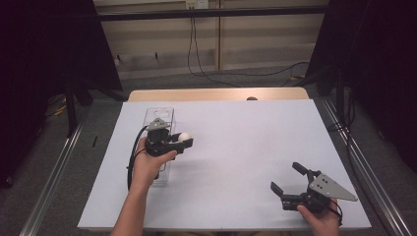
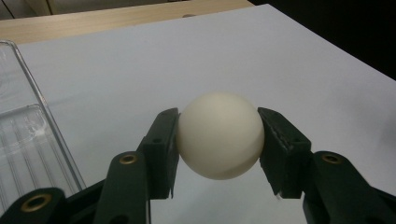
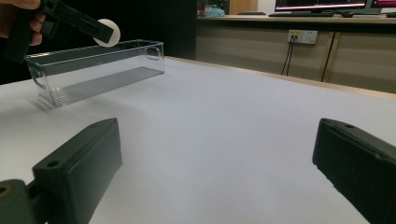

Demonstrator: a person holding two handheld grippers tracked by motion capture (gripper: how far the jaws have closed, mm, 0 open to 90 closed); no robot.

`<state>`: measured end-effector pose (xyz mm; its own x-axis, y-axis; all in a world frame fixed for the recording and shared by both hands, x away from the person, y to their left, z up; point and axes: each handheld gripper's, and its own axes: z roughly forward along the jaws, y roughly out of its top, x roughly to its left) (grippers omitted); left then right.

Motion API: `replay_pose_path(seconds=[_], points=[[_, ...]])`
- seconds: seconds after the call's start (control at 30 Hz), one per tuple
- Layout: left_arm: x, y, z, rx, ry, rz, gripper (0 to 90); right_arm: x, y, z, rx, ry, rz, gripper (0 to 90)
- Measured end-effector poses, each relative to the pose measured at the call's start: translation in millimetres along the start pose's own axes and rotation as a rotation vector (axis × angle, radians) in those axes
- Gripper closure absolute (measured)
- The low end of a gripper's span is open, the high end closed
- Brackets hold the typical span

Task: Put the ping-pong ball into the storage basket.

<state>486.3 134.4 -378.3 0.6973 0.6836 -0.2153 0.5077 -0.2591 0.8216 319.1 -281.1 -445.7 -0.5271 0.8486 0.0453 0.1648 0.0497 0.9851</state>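
Smooth white ball point(image 2: 219, 135) pinched in left gripper point(image 2: 218, 140), clear ribbed bin point(image 3: 93, 70)

**Colours on the Table**

The ball point(image 2: 219, 135) is creamy white and plain, with no marks on it. The left hand-held gripper point(image 1: 172, 142) is black, with little gold rings on its arms. The right hand-held gripper point(image 1: 290, 183) is black too, and it has a grey plate with small dark dots on top. The box point(image 3: 95, 70) is see-through, with thin lines along its bottom. The table point(image 1: 255, 147) has a pale white top and a light brown wood edge at the far side. The floor point(image 1: 98, 142) is grey.
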Motion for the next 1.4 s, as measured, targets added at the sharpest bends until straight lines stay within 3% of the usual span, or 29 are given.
replay_pose_path(seconds=[1.4], points=[[6.5, 1.0, -12.3, -0.023, 0.024, 0.002, 51.1, 0.9, 0.8, 0.3, -0.001, 0.004, 0.009, 1.0]])
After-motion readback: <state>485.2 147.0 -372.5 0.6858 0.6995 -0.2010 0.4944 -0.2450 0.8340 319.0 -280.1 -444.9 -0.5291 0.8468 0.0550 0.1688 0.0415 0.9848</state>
